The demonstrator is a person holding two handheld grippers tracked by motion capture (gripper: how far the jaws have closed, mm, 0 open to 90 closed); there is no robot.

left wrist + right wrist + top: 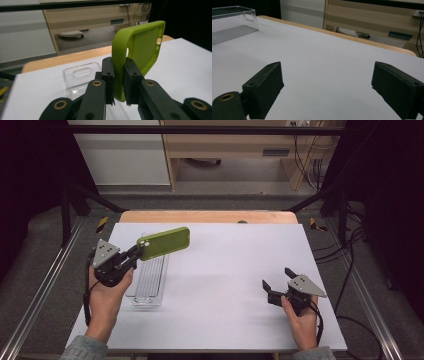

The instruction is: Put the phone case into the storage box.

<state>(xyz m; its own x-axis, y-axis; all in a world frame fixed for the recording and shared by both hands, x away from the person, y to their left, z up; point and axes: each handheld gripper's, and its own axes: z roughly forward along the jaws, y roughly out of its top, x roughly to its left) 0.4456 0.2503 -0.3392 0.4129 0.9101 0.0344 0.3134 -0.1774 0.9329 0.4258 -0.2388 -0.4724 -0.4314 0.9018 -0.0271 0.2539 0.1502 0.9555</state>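
Observation:
A green phone case [165, 243] hangs in the air above the far end of a clear plastic bin [150, 292] at the table's left. My left gripper [135, 254] is shut on the case's near end. In the left gripper view the case [140, 47] stands on edge between the two jaws, its hollow inside facing right, and the left gripper [119, 82] pinches its rim. The bin [80, 75] lies beyond and below. My right gripper [276, 278] rests low at the table's right, open, with nothing between its fingers [265, 86].
The white table top [230, 270] spreads between the two grippers. A wooden strip [207, 216] runs along its far edge. The bin's corner [234, 23] appears far left in the right gripper view. Wooden furniture and cables stand behind the table.

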